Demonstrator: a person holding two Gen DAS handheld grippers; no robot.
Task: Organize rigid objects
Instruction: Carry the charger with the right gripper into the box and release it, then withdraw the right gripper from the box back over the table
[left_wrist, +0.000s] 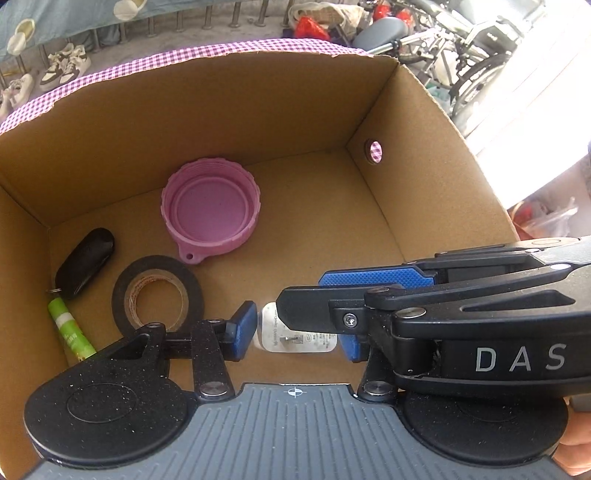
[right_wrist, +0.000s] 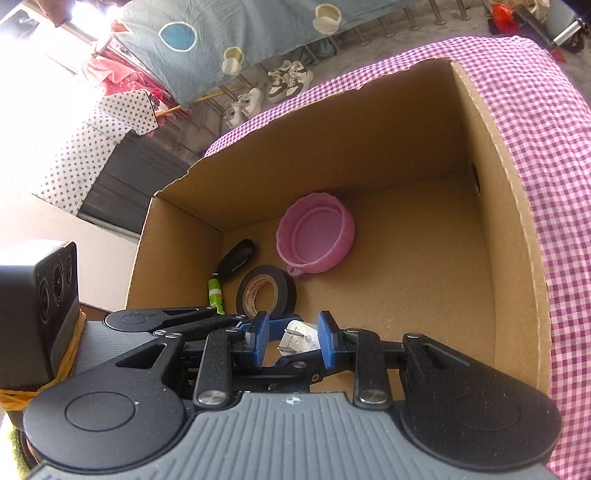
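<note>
Carrying everything: the counter (right_wrist: 535, 166), draped in a pink-and-white checked cloth.
Box: an open brown cardboard box (left_wrist: 258, 103) stands on the counter, with a round hole in its right wall; both grippers reach down into it near its front wall.
Left gripper: the black left gripper (left_wrist: 297, 338) with blue pads is clamped on the small white plastic plug-in charger (left_wrist: 306, 341), one pad meeting each end of it in the left wrist view.
Right gripper: the matching right gripper (right_wrist: 292, 339) crosses over the left one from the right. The charger sits between its pads too, against the right-hand pad, while a sliver of gap shows at the other, so I cannot tell whether it is clamped or merely standing around the charger.
Lid: a pink ribbed round plastic lid (left_wrist: 212, 206) lies hollow side up toward the back of the box floor, its small loop tab pointing forward.
Tape: a black roll of tape (left_wrist: 157, 291) lies flat just in front of the lid, left of the charger.
Fob: a black oval key fob (left_wrist: 86, 264) lies in the left corner, beside the tape.
Tube: a small green tube (left_wrist: 70, 328) lies against the left wall, just in front of the fob.
Charger's place: low over the front part of the box floor, right of the tape, prong face turned up; whether it rests on the floor cannot be told.
</note>
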